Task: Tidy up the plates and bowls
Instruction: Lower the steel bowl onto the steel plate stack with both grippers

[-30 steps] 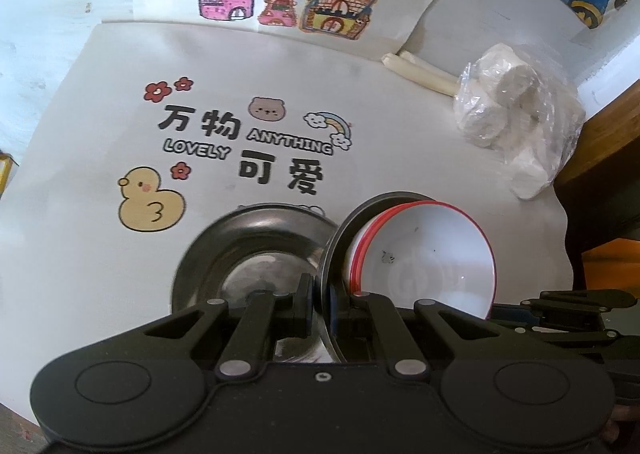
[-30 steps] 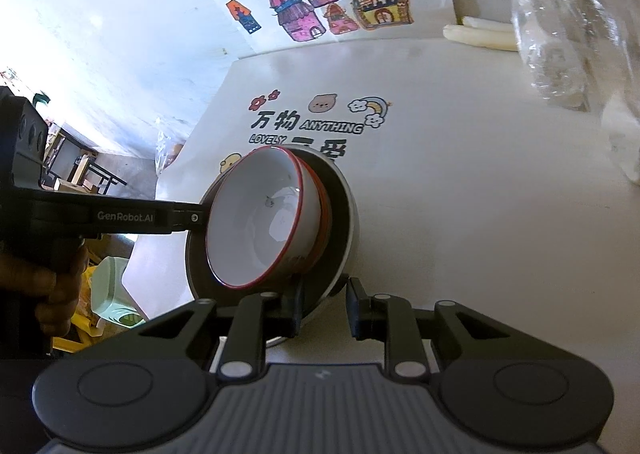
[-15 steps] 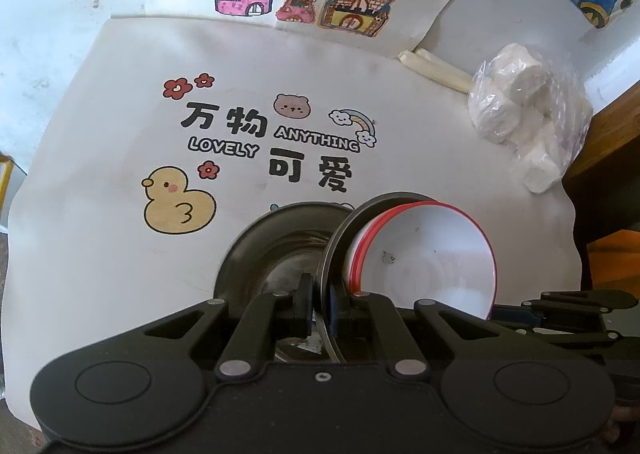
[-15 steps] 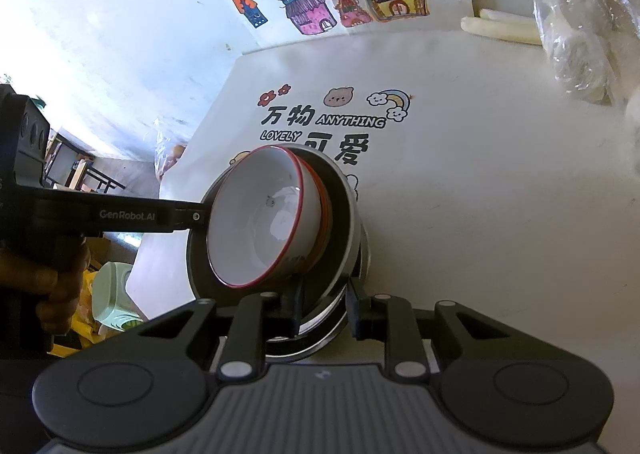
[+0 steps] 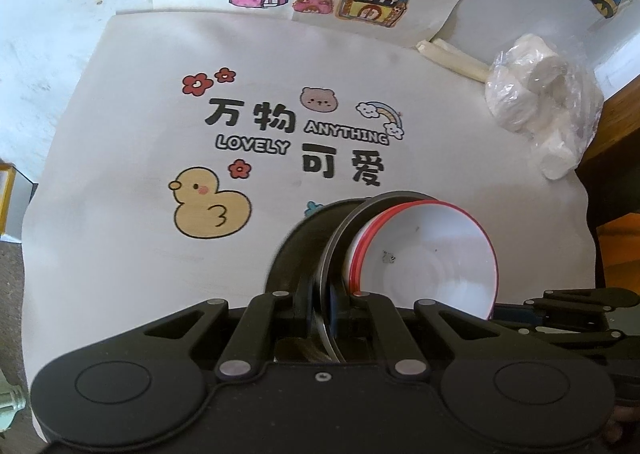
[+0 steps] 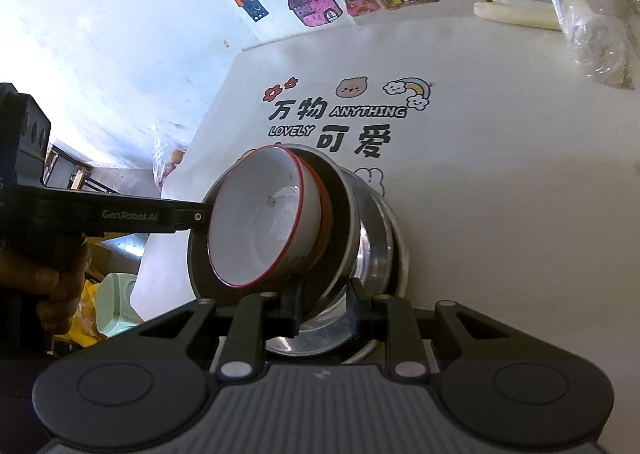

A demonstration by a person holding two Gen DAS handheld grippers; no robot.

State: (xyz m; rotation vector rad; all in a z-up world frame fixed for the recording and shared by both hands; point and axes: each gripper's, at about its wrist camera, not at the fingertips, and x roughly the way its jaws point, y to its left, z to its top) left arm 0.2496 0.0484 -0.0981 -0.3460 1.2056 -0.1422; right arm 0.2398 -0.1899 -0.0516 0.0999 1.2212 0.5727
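A dark metal plate (image 5: 340, 242) (image 6: 340, 205) hangs tilted above the table, carrying two nested white bowls with red rims (image 5: 432, 262) (image 6: 260, 221). My left gripper (image 5: 322, 294) is shut on the plate's near rim. From the opposite side my right gripper (image 6: 324, 310) is shut on the rim too, with one finger inside the plate and one outside. A shiny steel dish (image 5: 296, 246) (image 6: 376, 238) sits on the table right beneath the plate, mostly hidden by it. In the right wrist view the left gripper's finger (image 6: 196, 217) reaches the plate from the left.
A white mat (image 5: 120, 173) printed with a duck and lettering covers the table. At the back right lie a plastic bag of white rolls (image 5: 540, 109) (image 6: 592, 25) and pale sticks (image 5: 452, 61). The table edge runs down the left, where a hand (image 6: 60, 278) holds the left gripper.
Both grippers have carried the plate with its bowls to the left and slightly down. It now hangs over the steel dish, which was beside it before.
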